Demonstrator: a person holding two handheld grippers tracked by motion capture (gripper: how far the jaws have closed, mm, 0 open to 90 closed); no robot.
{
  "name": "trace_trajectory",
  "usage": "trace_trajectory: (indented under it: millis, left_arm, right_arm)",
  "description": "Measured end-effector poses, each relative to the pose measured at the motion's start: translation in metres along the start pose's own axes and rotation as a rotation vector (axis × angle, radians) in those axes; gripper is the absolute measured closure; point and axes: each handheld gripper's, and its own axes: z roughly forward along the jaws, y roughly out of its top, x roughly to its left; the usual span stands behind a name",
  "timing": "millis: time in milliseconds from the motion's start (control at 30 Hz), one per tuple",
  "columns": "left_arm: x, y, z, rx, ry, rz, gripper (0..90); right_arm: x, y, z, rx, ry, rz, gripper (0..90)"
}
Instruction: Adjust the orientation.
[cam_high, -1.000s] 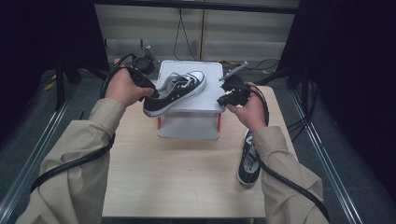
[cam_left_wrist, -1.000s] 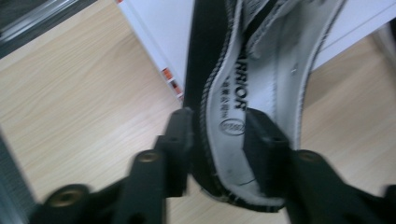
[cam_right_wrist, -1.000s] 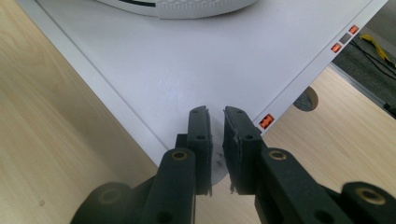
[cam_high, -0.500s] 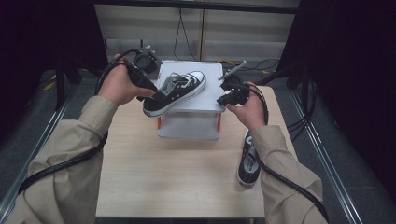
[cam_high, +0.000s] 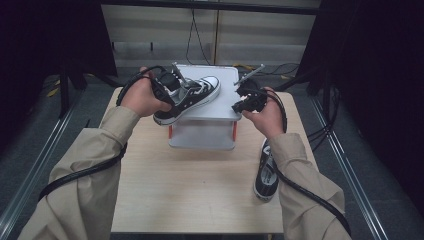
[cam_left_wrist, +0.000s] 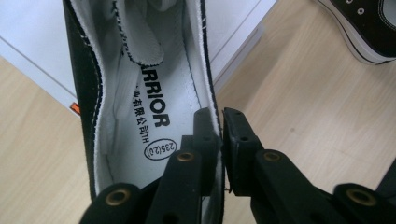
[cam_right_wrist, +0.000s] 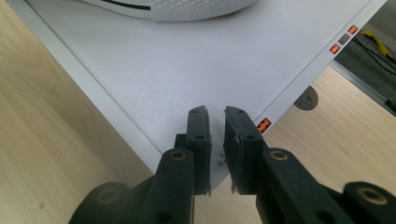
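You had the left claw (cam_left_wrist: 219, 140) pinching the collar of the black canvas sneaker (cam_high: 192, 95) on the white box lid (cam_high: 220, 107) — the right claw (cam_right_wrist: 215, 144) nearly pressed together, gripping nothing — while its mate (cam_high: 265, 172) lay on the wooden surface (cam_high: 190, 190), unplaced.

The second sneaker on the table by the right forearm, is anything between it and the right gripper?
Nothing visible blocks it. The right gripper hovers over the white box, and bare table separates it from the second sneaker.
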Motion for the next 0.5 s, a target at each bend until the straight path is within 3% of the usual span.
trace_trajectory:
  millis: [167, 200, 233, 367, 400, 500]
  left_arm:
    - [0.001, 0.0, -0.004, -0.032, 0.035, 0.002, 86.6]
    - [0.002, 0.001, -0.005, -0.048, 0.037, -0.013, 86.6]
    - [0.004, 0.003, -0.007, -0.086, 0.049, -0.07, 86.6]
    - [0.012, 0.008, -0.008, -0.131, 0.068, -0.116, 86.0]
    - [0.016, 0.014, -0.005, -0.153, 0.07, -0.158, 85.7]
    - [0.018, 0.027, 0.005, -0.165, 0.094, -0.199, 84.7]
  right_arm:
    - [-0.001, -0.001, 0.0, -0.009, 0.006, 0.0, 80.5]
    - [-0.001, -0.001, 0.0, -0.009, 0.005, -0.001, 80.4]
    - [-0.001, -0.001, 0.0, -0.009, 0.003, -0.005, 80.5]
    - [-0.002, 0.0, 0.001, -0.013, 0.006, -0.005, 80.4]
    - [-0.002, 0.0, 0.001, -0.012, 0.005, -0.006, 80.5]
    - [-0.003, 0.001, 0.002, -0.008, 0.006, -0.006, 80.5]
